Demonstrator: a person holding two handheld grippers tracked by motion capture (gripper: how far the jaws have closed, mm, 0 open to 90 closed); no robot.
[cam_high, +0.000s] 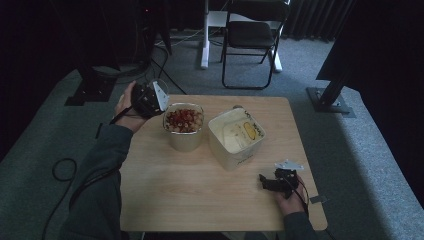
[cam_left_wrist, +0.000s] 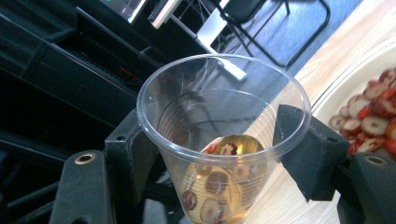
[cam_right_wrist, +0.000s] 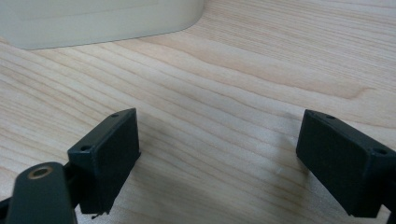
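Note:
My left gripper (cam_left_wrist: 212, 140) is shut on a clear plastic cup (cam_left_wrist: 219, 140), tilted, with pale liquid and several sliced red fruit pieces at its bottom. In the high view that gripper (cam_high: 148, 100) is held at the table's far left corner, just left of a cream tub (cam_high: 183, 126) full of red and white fruit slices, whose edge (cam_left_wrist: 373, 116) also shows at the right of the left gripper view. My right gripper (cam_high: 263, 182) rests open on the wood near the front right, nothing between its pads (cam_right_wrist: 109, 154). A cream square tub (cam_high: 236, 136) with a yellow item stands mid-table.
The wooden table (cam_high: 200, 190) has free surface across its front half. The square tub's base (cam_right_wrist: 93, 18) lies just beyond my right gripper. A black folding chair (cam_high: 252, 35) and dark stands sit on the grey floor behind the table.

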